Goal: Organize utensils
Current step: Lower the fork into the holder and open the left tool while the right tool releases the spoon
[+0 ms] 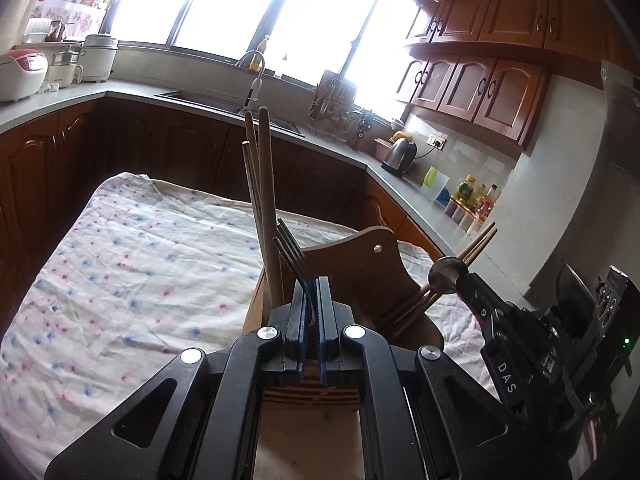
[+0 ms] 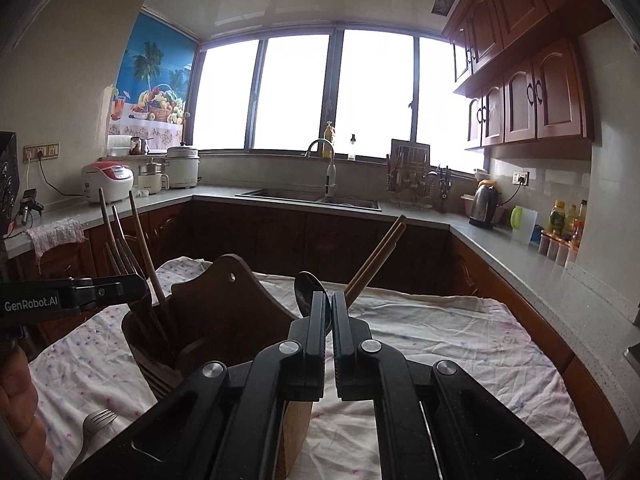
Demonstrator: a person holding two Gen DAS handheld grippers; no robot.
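My left gripper [image 1: 314, 292] is shut on a metal fork [image 1: 290, 250], tines up, right over the left compartment of a wooden utensil holder [image 1: 356, 268]. Brown chopsticks [image 1: 262, 184] stand upright in that compartment. My right gripper [image 2: 330, 300] is shut on a dark metal spoon [image 2: 308, 290], bowl up, above the holder's [image 2: 224, 300] right side, where two more chopsticks [image 2: 376, 256] lean out to the right. The left wrist view has the right gripper [image 1: 460, 280] with its spoon [image 1: 443, 273]. The right wrist view has the left gripper [image 2: 138, 282] with its fork [image 2: 120, 246].
The holder stands on a table under a flowered white cloth [image 1: 132, 264]. A second fork [image 2: 96, 420] lies on the cloth at the near left, beside a hand [image 2: 20, 400]. Grey counters with a sink [image 2: 308, 196], a kettle [image 2: 484, 202] and dark cabinets ring the table.
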